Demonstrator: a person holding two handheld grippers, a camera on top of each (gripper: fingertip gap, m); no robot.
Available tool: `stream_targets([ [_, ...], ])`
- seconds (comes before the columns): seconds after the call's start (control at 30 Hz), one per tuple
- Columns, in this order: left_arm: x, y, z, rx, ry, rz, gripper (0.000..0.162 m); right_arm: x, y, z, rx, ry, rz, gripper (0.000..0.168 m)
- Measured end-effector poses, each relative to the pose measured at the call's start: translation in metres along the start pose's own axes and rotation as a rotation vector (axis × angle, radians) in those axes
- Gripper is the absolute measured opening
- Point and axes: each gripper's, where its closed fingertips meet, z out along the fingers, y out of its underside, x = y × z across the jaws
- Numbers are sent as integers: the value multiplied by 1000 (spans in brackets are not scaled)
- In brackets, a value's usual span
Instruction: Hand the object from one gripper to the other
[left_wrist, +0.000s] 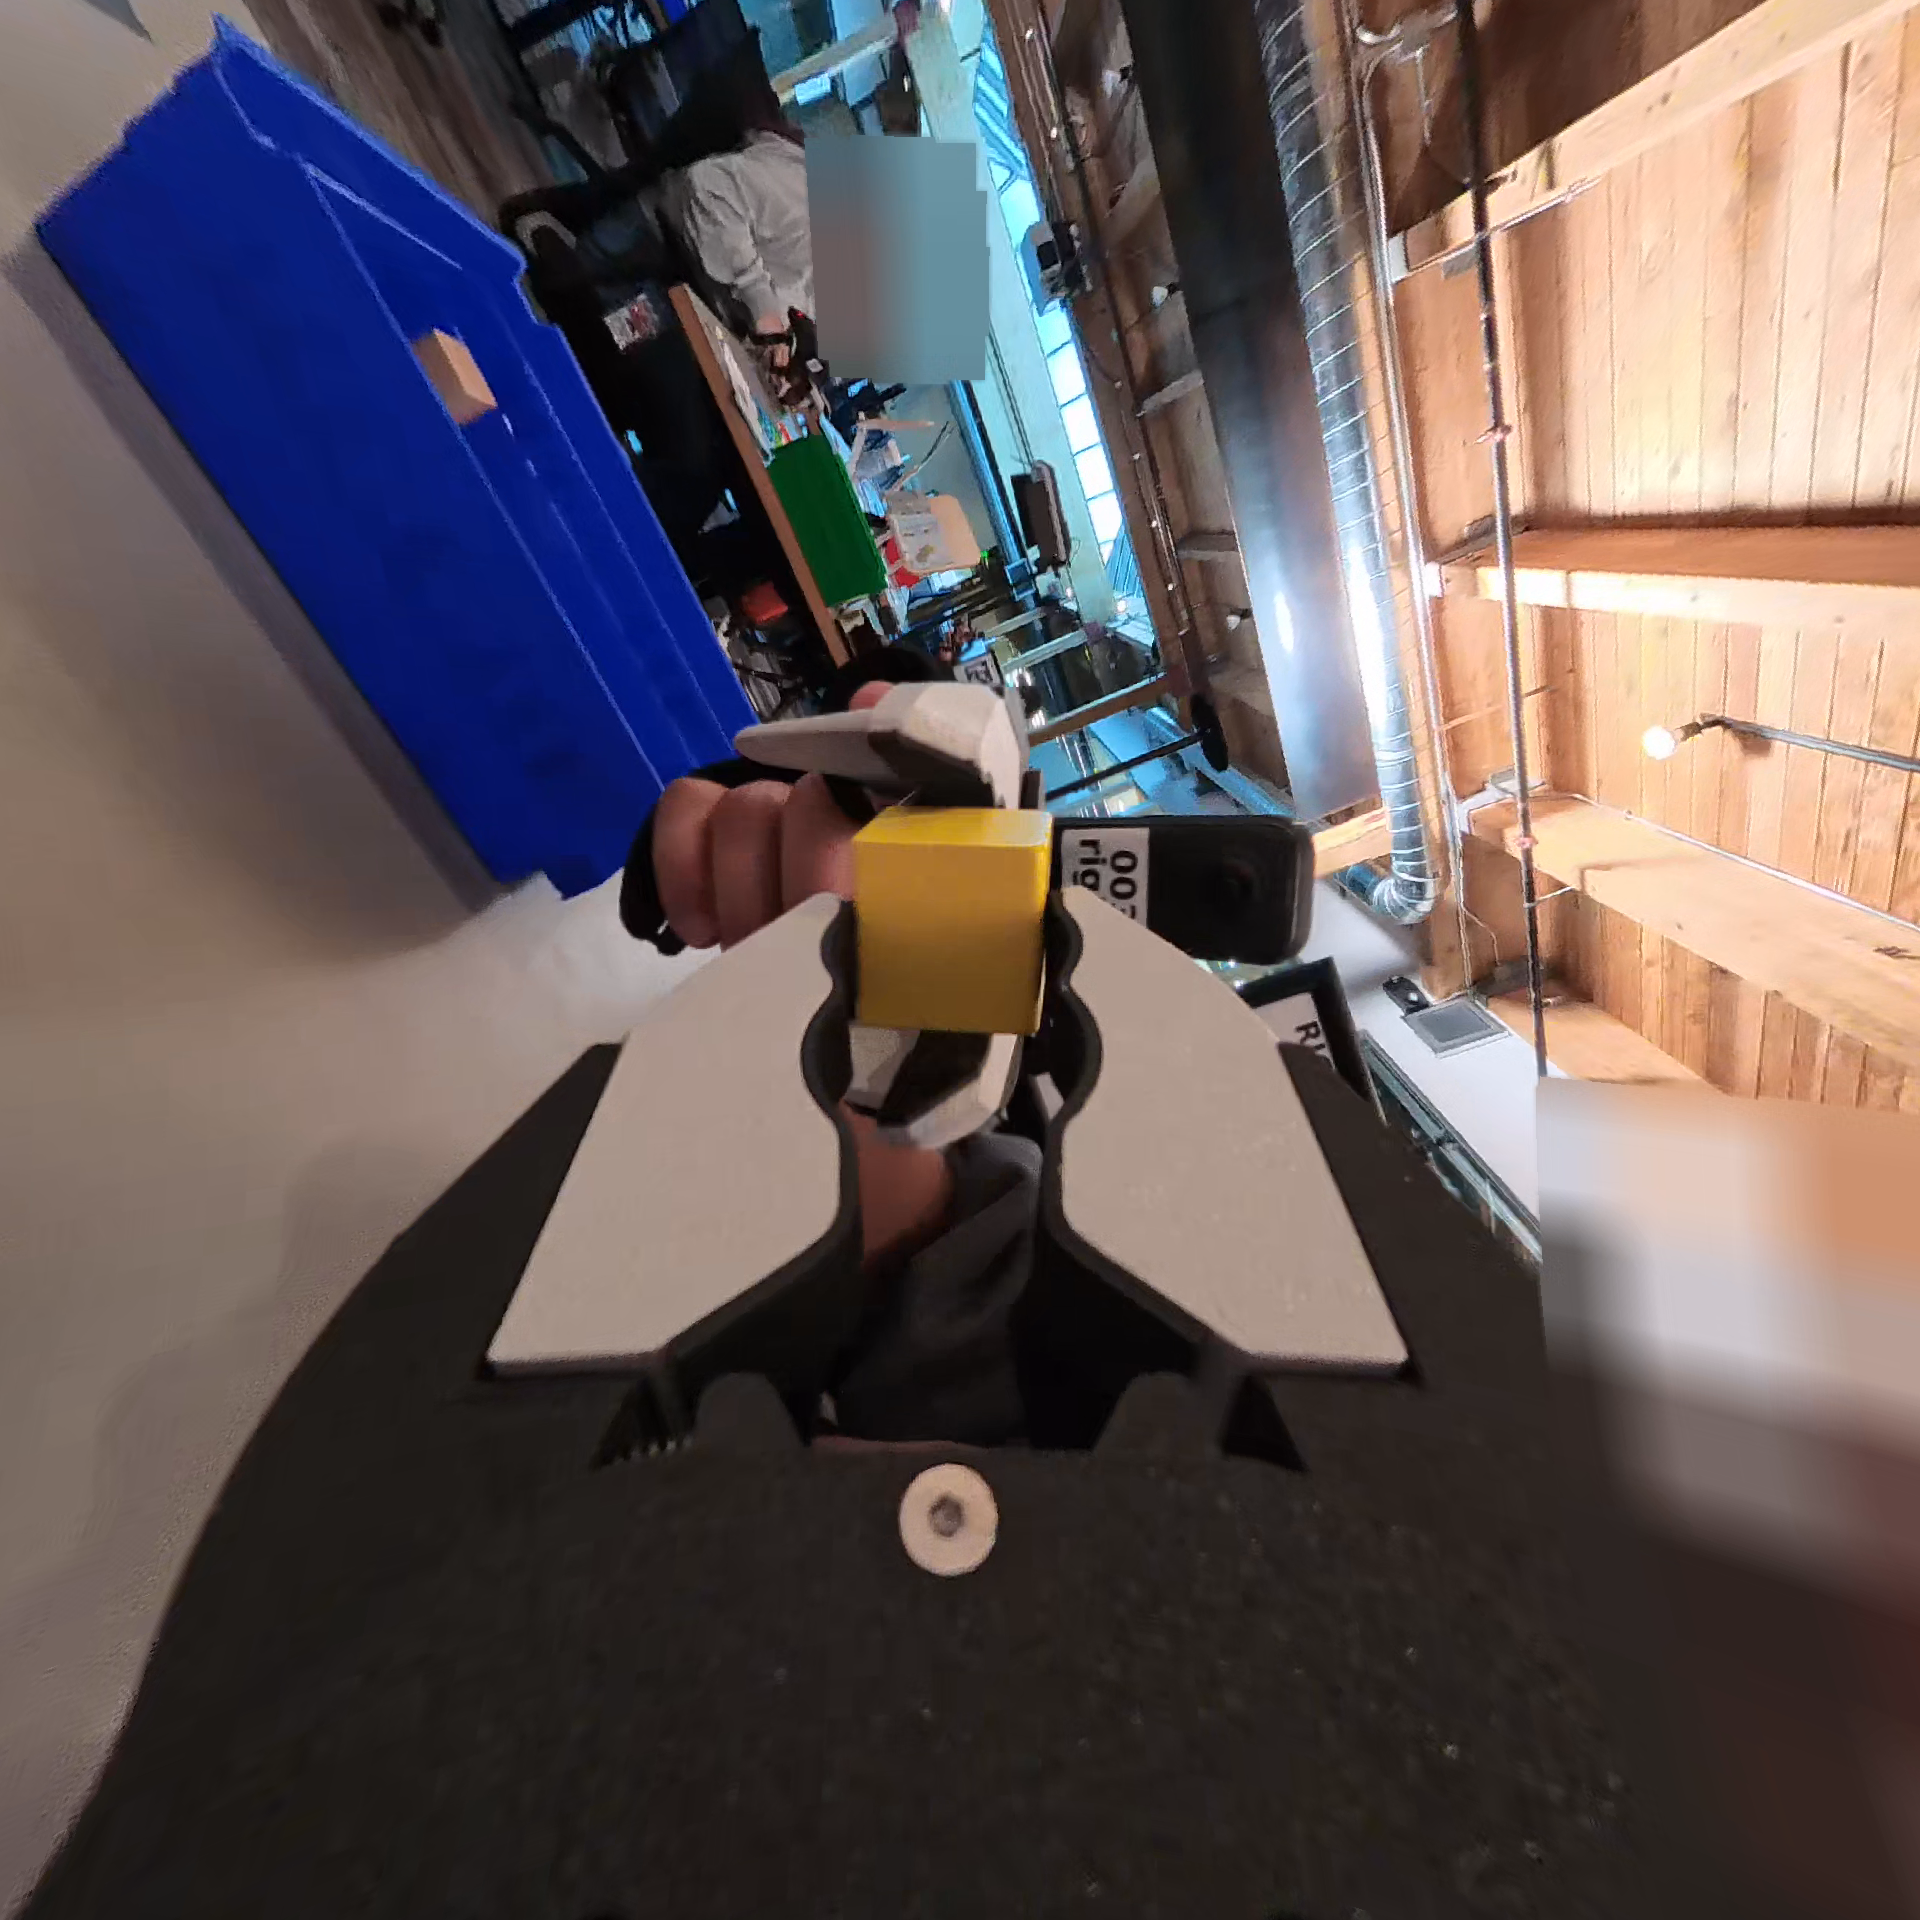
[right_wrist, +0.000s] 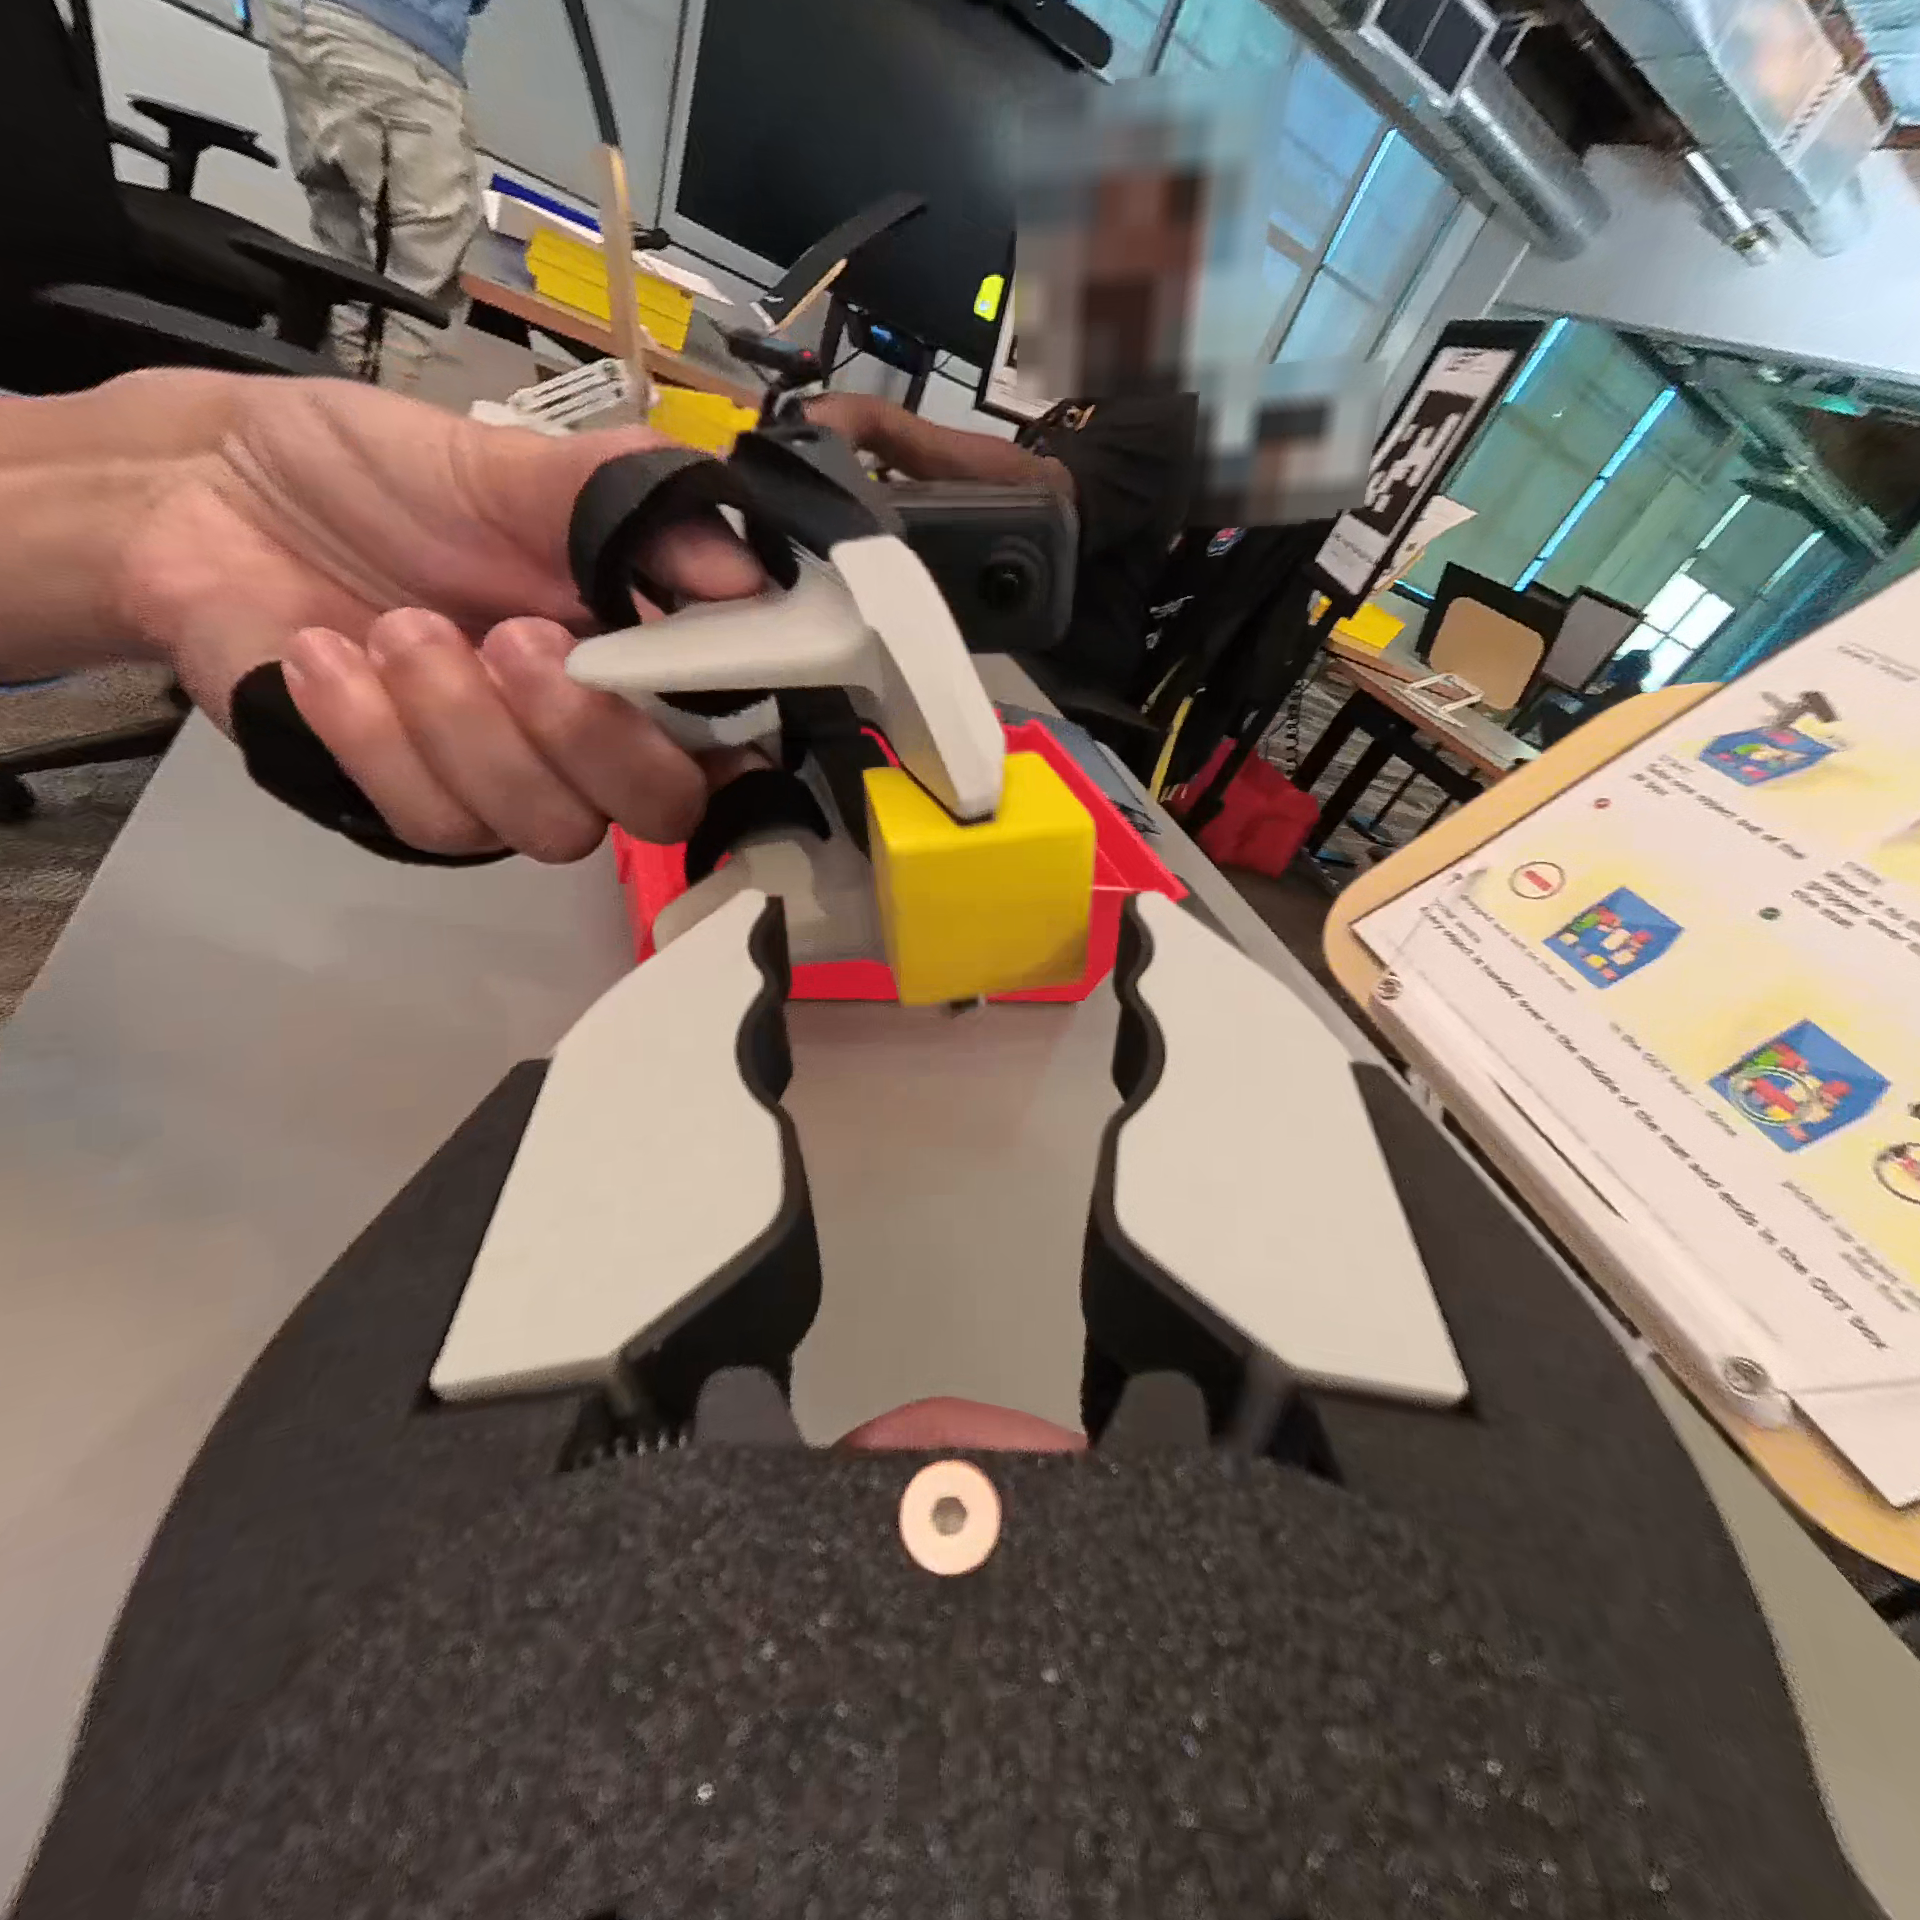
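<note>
The handover is about halfway. The yellow cube (right_wrist: 982, 883) is in mid-air above the tabletop (right_wrist: 312, 987), in front of a red bin (right_wrist: 1138, 868) that lies farther back. The left hand-held gripper (left_wrist: 951, 935) is clenched on it: in the left wrist view its two grey fingers (left_wrist: 727, 1091) press against opposite sides of the cube, and in the right wrist view the same gripper, carried by a hand (right_wrist: 343, 613) coming in from the left, has one finger on the cube's top face and the other underneath.

The right hand-held gripper (right_wrist: 948, 935) is released. Its fingers stand wide apart on either side of the cube, with a clear gap on each side, more on the left than on the right. They bracket the two faces that the left gripper leaves free.

So picking up and lining up look done. What is left, as I judge it, is for the right gripper to close on the cube and for the left one to let go and draw away. The cube sits slightly right of centre between the right fingers, so it may be nudged as they close.
</note>
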Motion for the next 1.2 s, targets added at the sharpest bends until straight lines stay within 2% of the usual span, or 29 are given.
stream_targets([
  [0.1,-4,8,7,-35,-7,-4,33,-3,4,0,-14,-8,-20,54],
  [0.17,-3,11,8,-46,17,-17,33,-4,2,-5,19,-19,-6,35],
  [0.37,-1,18,5,-48,74,-5,33,-9,1,-7,37,-51,-17,35],
  [0.4,2,21,0,-46,91,9,35,-9,0,-8,42,-52,-14,35],
  [0.47,6,30,-14,-21,118,34,58,-7,-3,-13,43,-55,-9,35],
  [0.5,5,36,-25,7,116,47,63,-4,-3,-17,34,-51,-8,35],
  [0.63,-23,70,-68,147,-45,151,61,39,-1,-59,-48,29,34,35],
  [0.77,-76,110,-117,194,-380,387,58,123,36,-142,-237,312,223,35],
  [0.83,-99,120,-141,216,-549,484,55,155,79,-190,-407,475,307,35],
  [0.9,-97,119,-152,227,-591,499,54,163,133,-232,-647,557,426,35],
  [1.0,-89,112,-155,242,-574,550,52,133,202,-276,-1028,514,665,36],
  [1.1,-103,117,-153,177,-618,553,53,93,236,-288,-1254,386,801,36],
  [1.2,-103,120,-146,151,-626,583,53,64,257,-293,-1438,261,801,36],
])
